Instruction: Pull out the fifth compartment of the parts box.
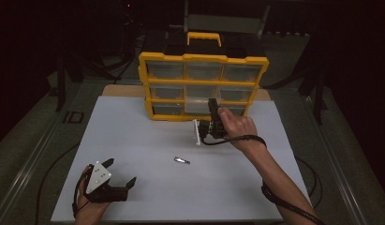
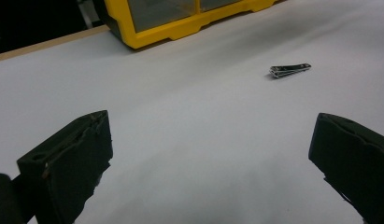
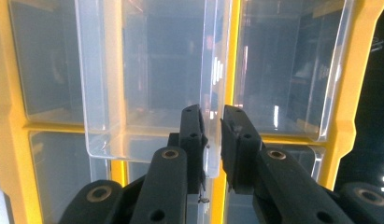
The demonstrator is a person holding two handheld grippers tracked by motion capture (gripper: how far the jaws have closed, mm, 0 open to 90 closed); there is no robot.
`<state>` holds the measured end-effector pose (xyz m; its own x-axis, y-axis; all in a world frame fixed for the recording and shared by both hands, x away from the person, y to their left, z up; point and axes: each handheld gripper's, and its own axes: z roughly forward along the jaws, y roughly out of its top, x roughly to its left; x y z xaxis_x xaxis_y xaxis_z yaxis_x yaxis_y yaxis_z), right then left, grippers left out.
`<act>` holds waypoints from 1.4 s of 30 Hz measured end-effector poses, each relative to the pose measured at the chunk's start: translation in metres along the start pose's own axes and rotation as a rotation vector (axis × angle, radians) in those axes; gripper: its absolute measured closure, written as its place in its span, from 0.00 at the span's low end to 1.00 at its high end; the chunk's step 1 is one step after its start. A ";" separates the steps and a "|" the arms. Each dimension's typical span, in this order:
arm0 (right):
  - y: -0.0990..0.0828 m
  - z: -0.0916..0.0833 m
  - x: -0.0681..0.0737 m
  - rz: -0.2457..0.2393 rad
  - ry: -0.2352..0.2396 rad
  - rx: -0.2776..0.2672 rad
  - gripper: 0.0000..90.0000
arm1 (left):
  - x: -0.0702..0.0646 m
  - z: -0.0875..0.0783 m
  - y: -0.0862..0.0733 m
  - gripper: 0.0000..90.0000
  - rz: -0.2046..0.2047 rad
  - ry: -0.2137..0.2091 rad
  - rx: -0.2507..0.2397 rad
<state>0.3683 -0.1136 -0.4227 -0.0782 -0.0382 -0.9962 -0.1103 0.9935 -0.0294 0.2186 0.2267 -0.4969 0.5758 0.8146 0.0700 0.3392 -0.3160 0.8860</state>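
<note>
Right gripper [image 3: 212, 135] jaws clamped on clear drawer [image 3: 152, 79] wall at yellow organizer [image 1: 202, 84], left gripper [image 1: 119, 174] jaws wide above table [image 1: 148, 187]

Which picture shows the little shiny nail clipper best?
The left gripper view: the nail clipper looks biggest there, lying flat on the white table, lever visible. In the high view it is just a small silver sliver mid-table.

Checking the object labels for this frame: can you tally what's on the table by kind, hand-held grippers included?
Yellow drawer organizer: 1
Clear drawer pulled partway out, its edge between the right gripper's jaws: 1
Nail clipper: 1
Hand-held grippers, left and right: 2
Total: 5
</note>
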 end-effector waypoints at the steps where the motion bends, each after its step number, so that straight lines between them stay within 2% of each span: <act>1: 0.000 0.000 0.000 0.000 0.000 0.000 0.88 | 0.000 0.000 0.000 0.01 0.000 0.000 0.000; 14: -0.002 -0.017 0.001 0.010 0.004 -0.014 0.88 | 0.000 0.000 0.000 0.01 0.001 -0.002 0.000; 42: -0.001 -0.028 0.003 0.002 0.021 -0.021 0.86 | -0.001 0.001 0.000 0.01 0.001 -0.002 0.001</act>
<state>0.3406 -0.1180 -0.4234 -0.0997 -0.0385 -0.9943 -0.1311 0.9910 -0.0252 0.2188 0.2259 -0.4974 0.5775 0.8133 0.0706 0.3394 -0.3178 0.8854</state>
